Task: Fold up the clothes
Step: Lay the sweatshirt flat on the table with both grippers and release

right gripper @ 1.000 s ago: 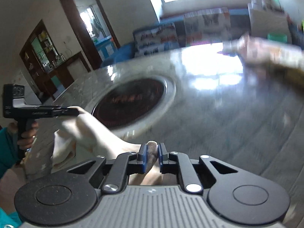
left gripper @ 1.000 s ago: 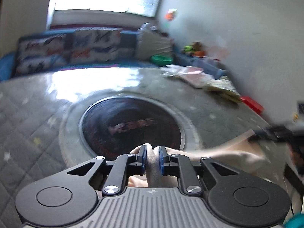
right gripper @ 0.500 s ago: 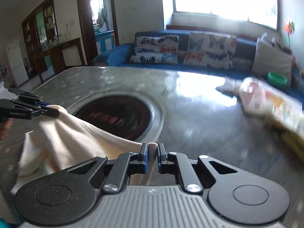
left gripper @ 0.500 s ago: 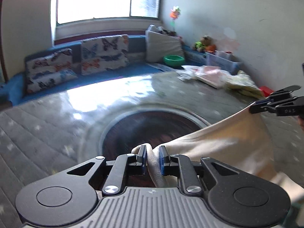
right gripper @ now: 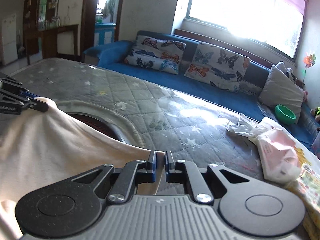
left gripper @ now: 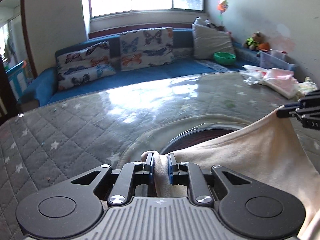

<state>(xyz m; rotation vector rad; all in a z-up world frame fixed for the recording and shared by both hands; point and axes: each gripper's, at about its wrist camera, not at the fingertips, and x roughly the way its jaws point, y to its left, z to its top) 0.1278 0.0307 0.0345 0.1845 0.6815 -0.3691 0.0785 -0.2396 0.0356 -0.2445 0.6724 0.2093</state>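
Observation:
A cream garment (left gripper: 250, 152) hangs spread between my two grippers above the grey quilted table cover (left gripper: 60, 132). My left gripper (left gripper: 161, 161) is shut on a bunched corner of it. The right gripper (left gripper: 290, 110) shows at that view's right edge, pinching the far corner. In the right wrist view my right gripper (right gripper: 160, 158) is shut on the thin edge of the cream garment (right gripper: 50, 144), and the left gripper (right gripper: 36, 105) holds the other corner at the left edge. The cloth hides part of a dark round inset (left gripper: 202, 136) in the table.
A heap of pink and white clothes and plastic bags (right gripper: 274, 146) lies on the table's right side. Behind the table runs a blue sofa (left gripper: 140, 76) with butterfly cushions (left gripper: 146, 48), a grey pillow (right gripper: 282, 94) and a green bowl (right gripper: 285, 116).
Both grippers have swung sideways and drawn apart, and the cream garment now stretches wider between them. The dark inset has slid toward the inner side of each view.

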